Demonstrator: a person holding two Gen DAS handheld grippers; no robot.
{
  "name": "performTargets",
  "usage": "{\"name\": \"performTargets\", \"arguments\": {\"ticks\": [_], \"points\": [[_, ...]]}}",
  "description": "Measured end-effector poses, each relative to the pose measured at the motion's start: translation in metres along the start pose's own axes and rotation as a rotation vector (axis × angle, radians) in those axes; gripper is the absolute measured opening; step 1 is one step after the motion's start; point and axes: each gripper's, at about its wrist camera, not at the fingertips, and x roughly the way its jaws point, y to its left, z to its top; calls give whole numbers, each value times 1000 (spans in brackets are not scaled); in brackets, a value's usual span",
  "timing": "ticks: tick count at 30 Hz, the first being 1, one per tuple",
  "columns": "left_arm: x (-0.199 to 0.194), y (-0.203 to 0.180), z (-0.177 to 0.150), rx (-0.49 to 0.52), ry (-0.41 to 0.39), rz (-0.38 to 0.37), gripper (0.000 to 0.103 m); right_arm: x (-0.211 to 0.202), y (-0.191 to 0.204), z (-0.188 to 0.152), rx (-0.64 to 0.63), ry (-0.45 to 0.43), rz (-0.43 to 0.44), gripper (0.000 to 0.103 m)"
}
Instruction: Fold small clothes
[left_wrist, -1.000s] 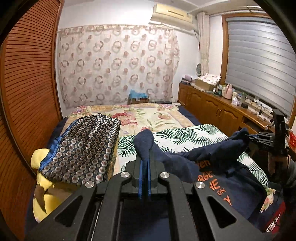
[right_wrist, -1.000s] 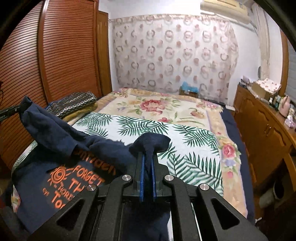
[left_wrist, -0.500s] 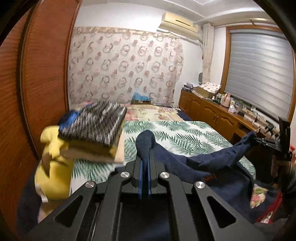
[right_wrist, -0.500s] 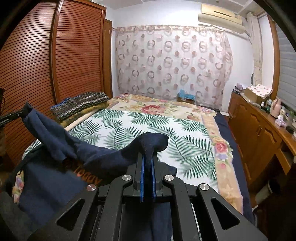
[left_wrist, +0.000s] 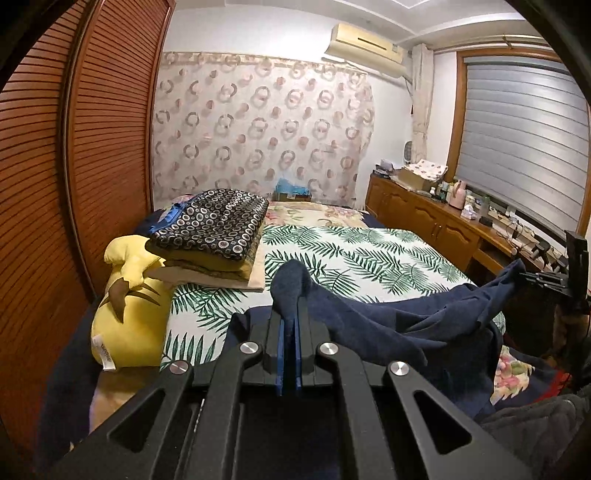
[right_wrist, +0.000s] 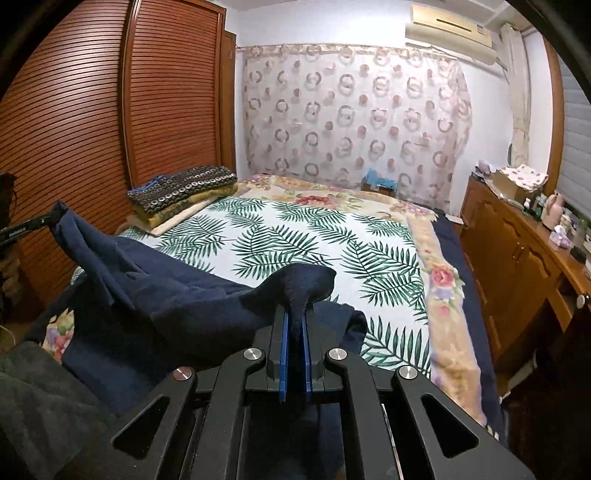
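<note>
Pinching one navy garment (left_wrist: 399, 317) between them, the left gripper (left_wrist: 289, 325) and right gripper (right_wrist: 295, 325) each clamp a bunched corner, the cloth sagging over the bed's near edge. Ahead of both, the palm-leaf bedspread (right_wrist: 295, 236) lies bare. One folded stack (left_wrist: 214, 232) sits ahead-left, one yellow plush (left_wrist: 129, 306) nearer.

The room is evenly lit by soft indoor light; straight lines are bent by fisheye distortion, and black vignetting is seen in the corners.
</note>
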Motion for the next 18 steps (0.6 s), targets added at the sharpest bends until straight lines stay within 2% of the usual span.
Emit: {"name": "performTargets", "arguments": {"ticks": [4,7,11,13,15,17,18], "points": [[15,-4,-10,46,78,1,5,7,-1,-8,5,42,6,6],[31,-1,-21,31,131,7,5,21,-1,-16,12,94,10,6],[36,3,-26,19,153,10,6,31,-1,-23,15,149,21,6],[30,5,-24,8,116,18,15,34,-4,-23,19,169,23,6],[20,10,-19,-12,53,31,19,35,-7,-21,28,179,21,6],[15,13,-15,-22,20,34,30,35,-8,-16,34,177,22,6],[13,14,-13,-22,7,36,42,35,-8,-12,32,173,24,6]]}}
